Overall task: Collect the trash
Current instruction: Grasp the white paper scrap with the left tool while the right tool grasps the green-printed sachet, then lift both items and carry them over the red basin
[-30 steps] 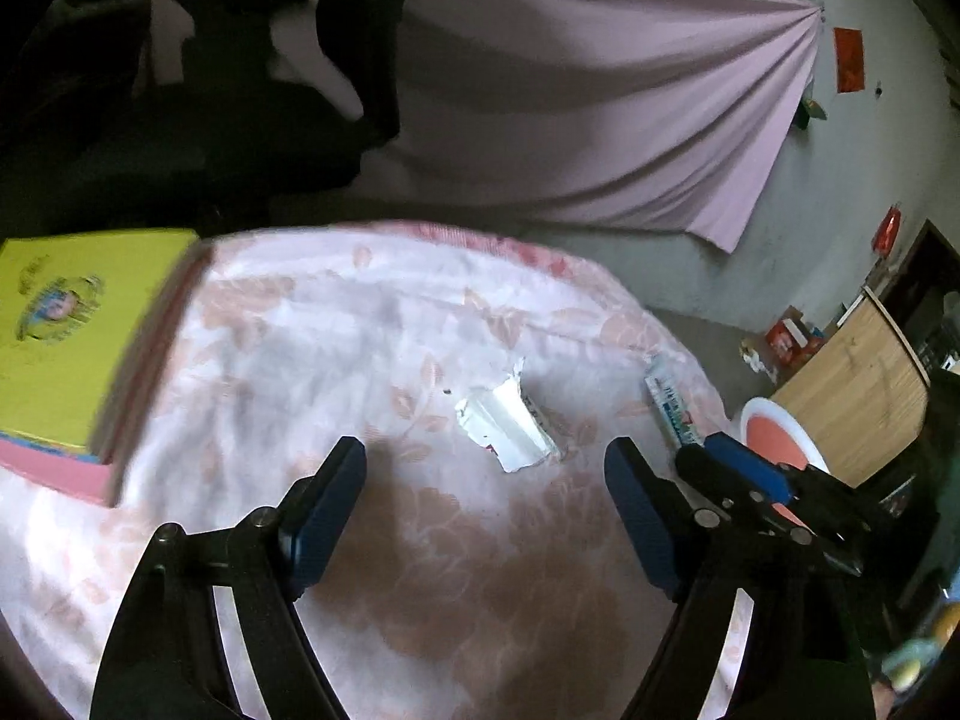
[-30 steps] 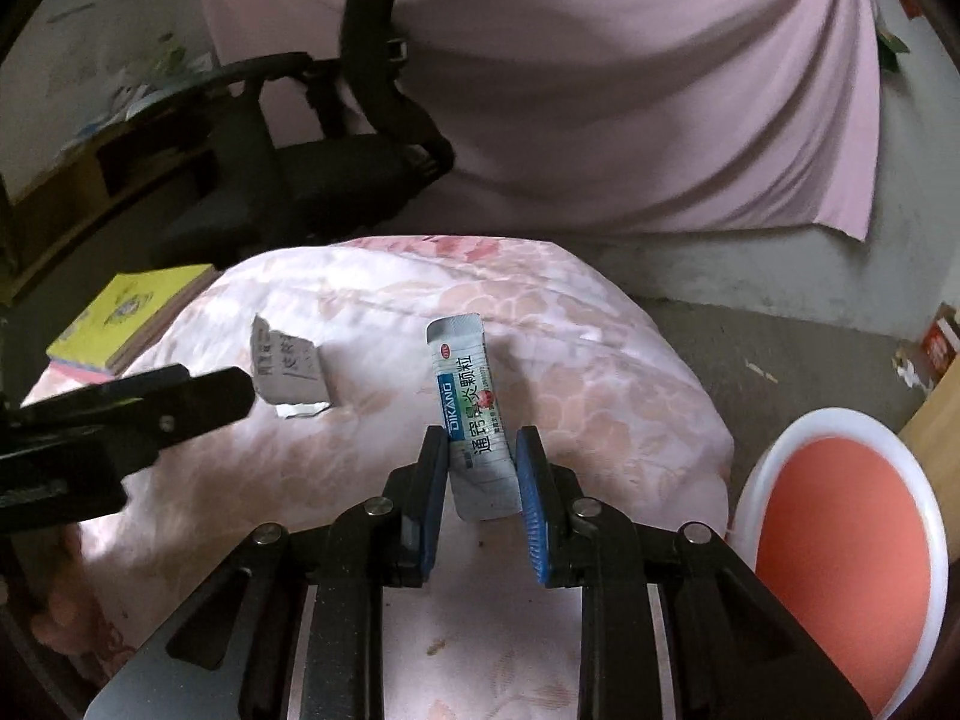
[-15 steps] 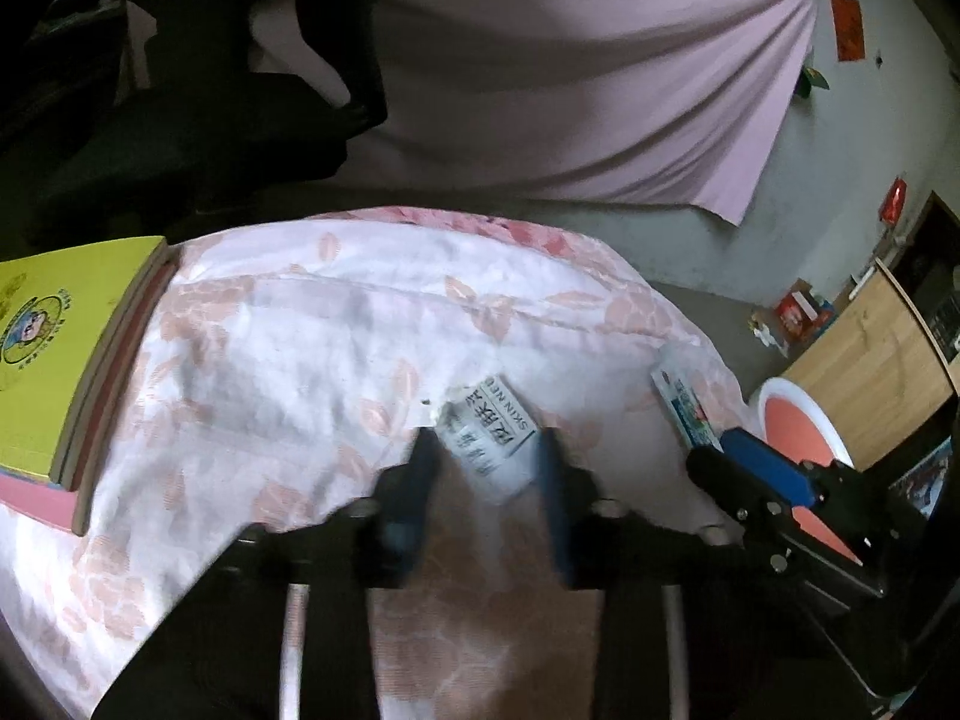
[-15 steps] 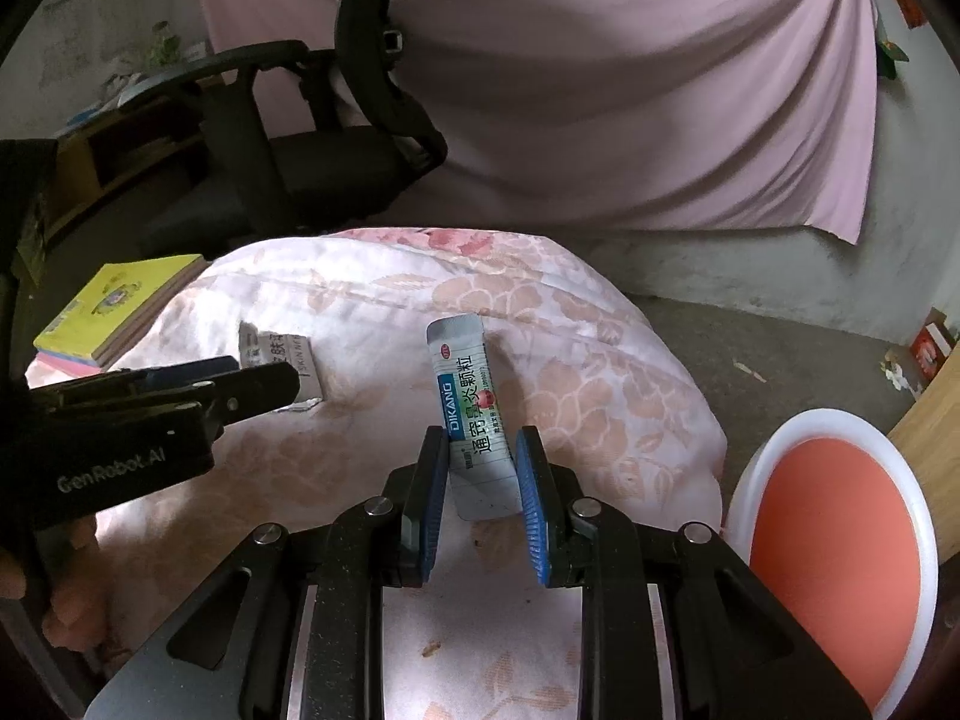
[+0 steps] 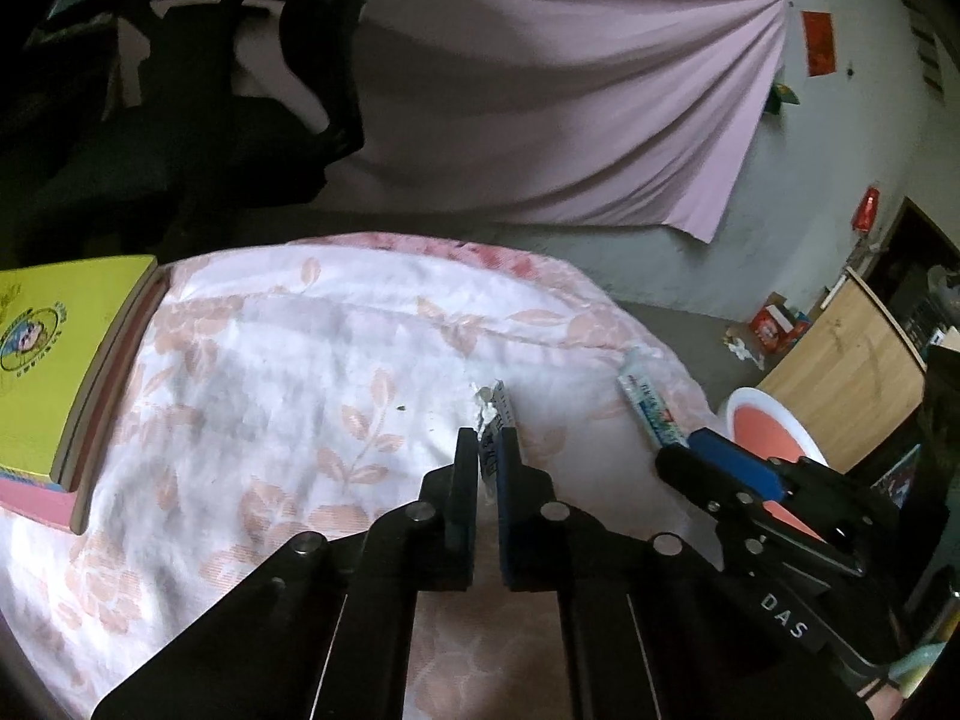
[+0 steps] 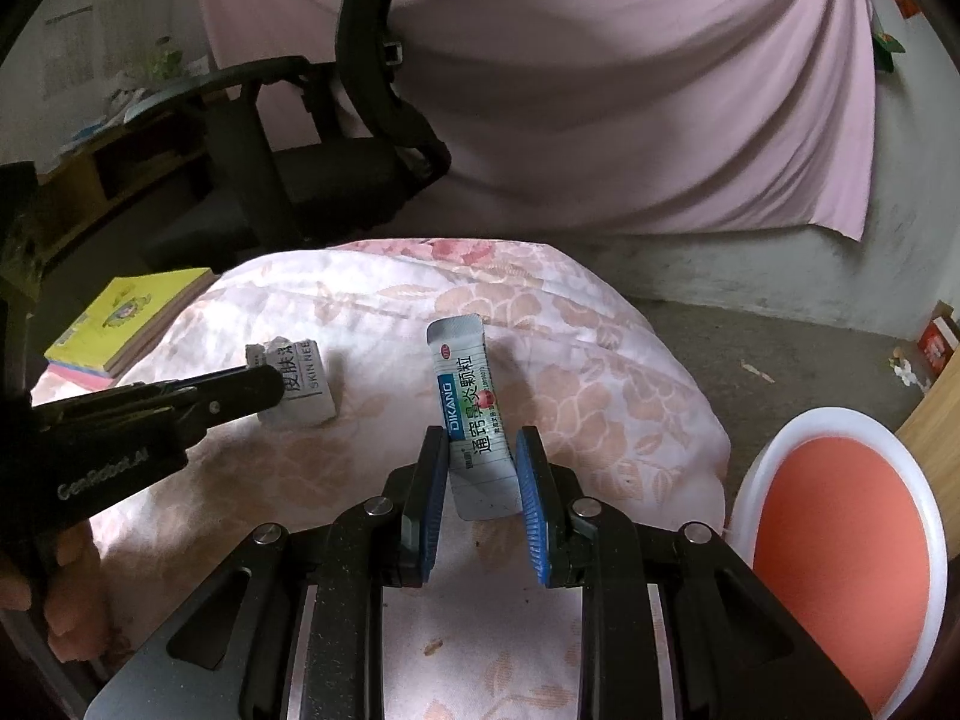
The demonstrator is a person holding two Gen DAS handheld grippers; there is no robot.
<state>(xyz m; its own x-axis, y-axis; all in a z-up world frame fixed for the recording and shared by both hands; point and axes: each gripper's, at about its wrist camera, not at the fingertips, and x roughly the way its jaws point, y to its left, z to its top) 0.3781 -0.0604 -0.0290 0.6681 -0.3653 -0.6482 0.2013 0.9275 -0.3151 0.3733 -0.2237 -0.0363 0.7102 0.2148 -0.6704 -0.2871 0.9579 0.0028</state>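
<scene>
My left claw (image 5: pixel 487 450) has just been closing and now pinches the torn white wrapper (image 5: pixel 491 420) edge-on between its jaws; the wrapper's ragged top sticks up past the tips. From the right wrist view the same wrapper (image 6: pixel 303 381) shows its printed face, with the dark tip of my left claw (image 6: pixel 264 387) laid across its near side and my hand (image 6: pixel 66 594) wrapped around the handle low at the left edge.

My right claw (image 6: pixel 480 450) is clamped on the lower part of the long sachet (image 6: pixel 471 414), a pale strip with a blue band and dark lettering. Its blue ribbed pads (image 6: pixel 531 498) press on either side, and the sachet's upper end points away from me.

Both pieces sit over the floral bedcover (image 5: pixel 270 420), the sachet to the right of the wrapper and apart from it. At the cover's left edge lies a yellow book (image 5: pixel 54 354) on a pink one. Off the right side stands a white-rimmed stool with an orange seat (image 6: pixel 840 552). Beyond the bed are a black office chair (image 6: pixel 312 180), a wooden cabinet (image 5: pixel 840 372), and a pink cloth (image 6: pixel 600 90) hung on the wall.
</scene>
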